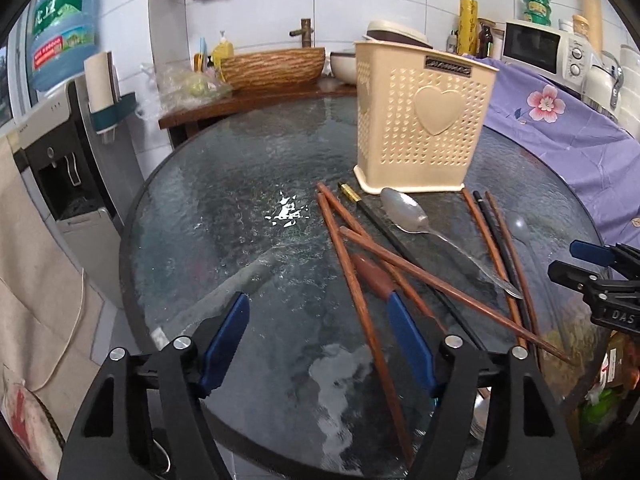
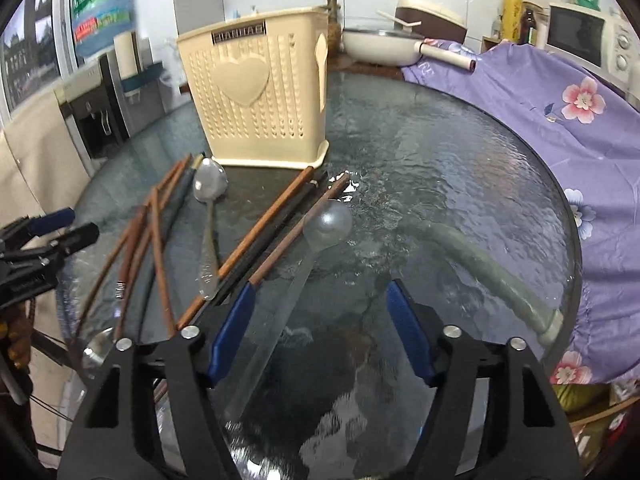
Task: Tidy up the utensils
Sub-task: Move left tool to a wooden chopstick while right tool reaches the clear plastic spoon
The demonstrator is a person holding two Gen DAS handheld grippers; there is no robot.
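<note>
A cream perforated utensil holder (image 1: 424,120) (image 2: 256,100) with a heart on it stands upright on the round glass table (image 1: 240,200). In front of it lie several brown wooden chopsticks (image 1: 420,272) (image 2: 256,236), a black chopstick (image 1: 384,224), a metal spoon (image 1: 404,208) (image 2: 210,186) and a clear plastic spoon (image 2: 328,224). My left gripper (image 1: 318,320) is open low over the table, with one brown chopstick running between its blue pads untouched. My right gripper (image 2: 322,316) is open over the clear spoon's handle, pads apart from it. Each gripper shows at the other view's edge.
A purple flowered cloth (image 2: 560,100) covers the table's right side. Behind stand a wooden basin (image 1: 272,64), a white pan (image 2: 380,46) and a microwave (image 1: 540,48). A water dispenser (image 1: 72,152) stands on the left.
</note>
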